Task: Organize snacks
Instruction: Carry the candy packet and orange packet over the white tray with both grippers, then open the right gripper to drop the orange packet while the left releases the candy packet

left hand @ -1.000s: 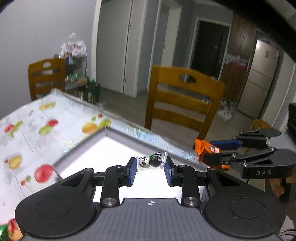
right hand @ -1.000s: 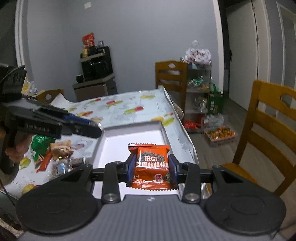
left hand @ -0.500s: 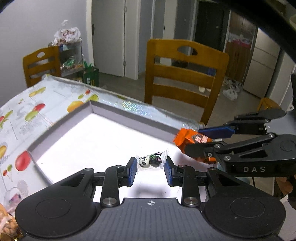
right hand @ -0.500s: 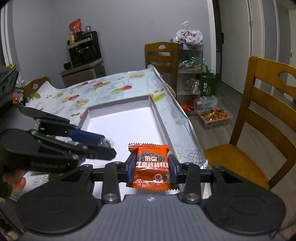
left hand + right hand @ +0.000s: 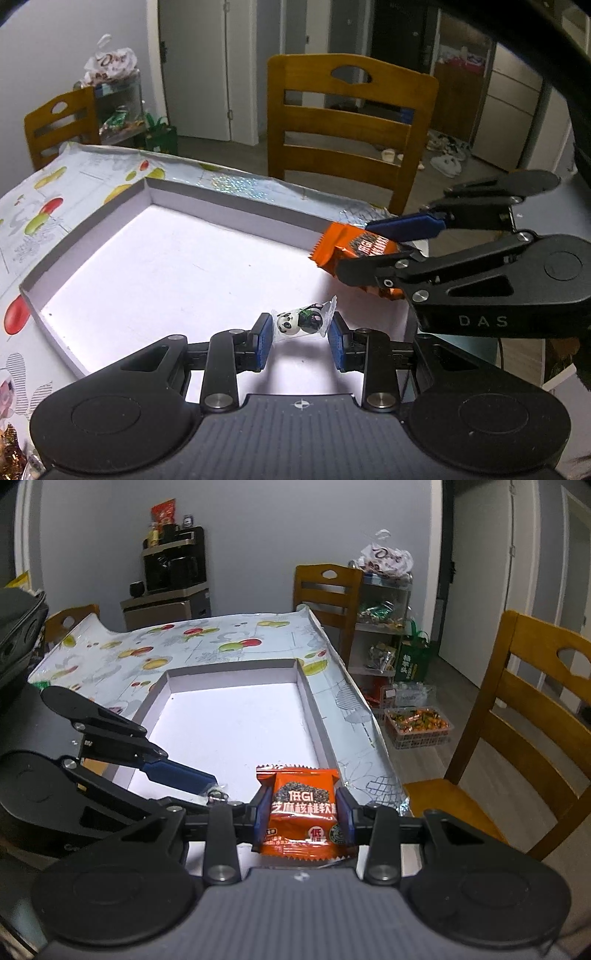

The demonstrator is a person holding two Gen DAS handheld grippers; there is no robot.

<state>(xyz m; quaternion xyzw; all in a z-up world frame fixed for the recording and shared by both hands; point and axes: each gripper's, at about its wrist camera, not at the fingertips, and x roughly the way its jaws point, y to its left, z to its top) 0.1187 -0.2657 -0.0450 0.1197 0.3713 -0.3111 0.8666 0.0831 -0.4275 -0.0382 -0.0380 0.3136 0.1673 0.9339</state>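
Nearing tray [image 5: 236,214], snacks still gripped

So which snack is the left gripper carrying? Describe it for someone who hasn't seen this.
Find the shallow white cardboard tray on the fruit-print tablecloth. Above its near edge, the left gripper holds a small clear-wrapped panda-faced candy. The right gripper holds an orange foil packet instead.

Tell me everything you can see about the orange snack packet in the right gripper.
The orange snack packet is a small glossy foil pillow pack with crimped, serrated ends, printed with white Chinese characters, "GI" and a dark seed picture. It looks sealed and whole. The right gripper is shut on its two side edges, holding it above the near corner of the white tray; only the blue pads touch it.
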